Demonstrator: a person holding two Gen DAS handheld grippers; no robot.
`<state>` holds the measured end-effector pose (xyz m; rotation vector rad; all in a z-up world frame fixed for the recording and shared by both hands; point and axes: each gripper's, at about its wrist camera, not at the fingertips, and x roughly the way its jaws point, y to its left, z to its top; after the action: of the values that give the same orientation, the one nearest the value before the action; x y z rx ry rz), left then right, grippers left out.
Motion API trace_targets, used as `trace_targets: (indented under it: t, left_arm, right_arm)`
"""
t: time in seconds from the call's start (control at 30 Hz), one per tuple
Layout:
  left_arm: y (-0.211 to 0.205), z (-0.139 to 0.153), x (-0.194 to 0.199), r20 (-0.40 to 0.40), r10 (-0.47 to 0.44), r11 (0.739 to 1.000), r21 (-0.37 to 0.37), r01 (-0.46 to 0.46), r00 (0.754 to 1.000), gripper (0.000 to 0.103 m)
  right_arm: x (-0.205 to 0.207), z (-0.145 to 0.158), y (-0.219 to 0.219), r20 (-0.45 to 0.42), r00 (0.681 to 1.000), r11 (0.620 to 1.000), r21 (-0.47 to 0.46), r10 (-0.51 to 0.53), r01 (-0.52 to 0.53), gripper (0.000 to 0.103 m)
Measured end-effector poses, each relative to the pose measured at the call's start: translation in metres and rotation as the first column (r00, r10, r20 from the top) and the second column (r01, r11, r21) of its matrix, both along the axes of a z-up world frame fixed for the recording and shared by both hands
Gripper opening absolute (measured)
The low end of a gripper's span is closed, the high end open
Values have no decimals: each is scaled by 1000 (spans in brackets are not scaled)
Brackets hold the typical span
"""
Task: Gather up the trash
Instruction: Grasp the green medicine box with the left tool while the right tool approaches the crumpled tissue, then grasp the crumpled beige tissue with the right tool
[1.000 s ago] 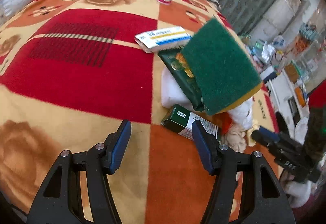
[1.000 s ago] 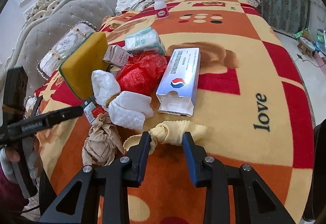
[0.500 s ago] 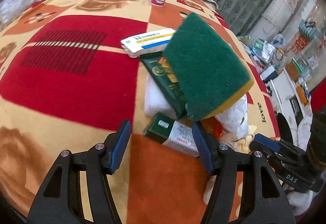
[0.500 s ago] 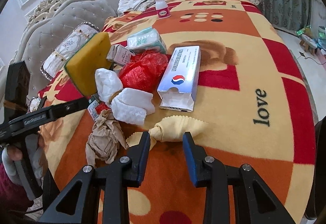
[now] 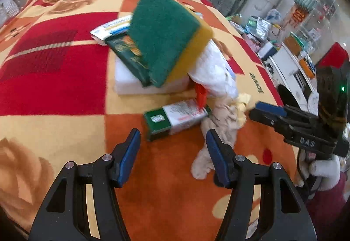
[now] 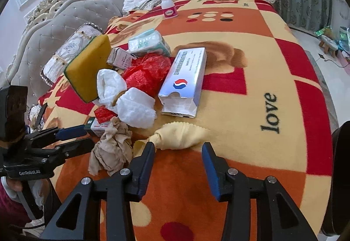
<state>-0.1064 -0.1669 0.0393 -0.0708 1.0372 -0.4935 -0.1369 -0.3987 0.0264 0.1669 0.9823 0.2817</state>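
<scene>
- Trash pile (image 6: 135, 79) sits mid-blanket (image 6: 251, 109).
- Left gripper (image 5: 172, 151) hangs apart, empty, near the green carton (image 5: 172, 118).
- Right gripper (image 6: 178, 160) is opening, empty, beside the yellow cloth (image 6: 181, 136).

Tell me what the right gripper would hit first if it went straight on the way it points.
Most likely the yellow cloth: it lies on the blanket just past the right gripper, whose jaws are opening with nothing between them yet. Depth is hard to judge; the silver box lies beyond it.

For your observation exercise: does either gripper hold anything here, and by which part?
Nothing is held. The left gripper is open and empty; the right gripper is opening, just short of the yellow cloth.
</scene>
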Motion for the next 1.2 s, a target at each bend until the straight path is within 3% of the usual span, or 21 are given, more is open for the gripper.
trace_targets:
  t: [0.17, 0.3, 0.57, 0.7, 0.77, 0.8, 0.9, 1.1, 1.2]
  left_arm:
    - [6, 5, 5, 43, 20, 999, 26, -21, 999, 61]
    - [-5, 3, 9, 99, -59, 994, 95, 49, 993, 61]
    - [-14, -8, 22, 51, -205, 976, 79, 201, 977, 61]
    - [-24, -8, 23, 81, -261, 959, 137, 249, 962, 60]
    - [-27, -14, 27, 42, -251, 959, 148, 242, 967, 50]
    - [-28, -17, 27, 28, -244, 959, 157, 237, 969, 38]
    - [-28, -17, 18, 50, -227, 960, 182, 215, 973, 32]
    - [13, -4, -4, 54, -56, 989, 142, 47, 997, 29]
    - [31, -6, -12, 32, 27, 988, 150, -31, 999, 29]
  right_arm:
    - [-5, 3, 1, 0, 1000, 1000, 7, 9, -9, 43]
    - [-11, 9, 12, 4, 998, 997, 42, 59, -59, 43]
    - [-20, 6, 33, -8, 992, 992, 26, 126, -125, 43]
    - [-19, 5, 25, -16, 994, 994, 36, 107, -106, 43]
    - [-19, 6, 23, -17, 995, 994, 44, 100, -99, 43]
    - [-19, 6, 23, -19, 995, 994, 49, 98, -97, 43]
    - [-21, 7, 28, -19, 994, 992, 60, 109, -108, 43]
    - [-18, 8, 56, -15, 985, 981, 94, 169, -167, 43]
    - [-11, 4, 76, -13, 982, 979, 74, 190, -189, 43]
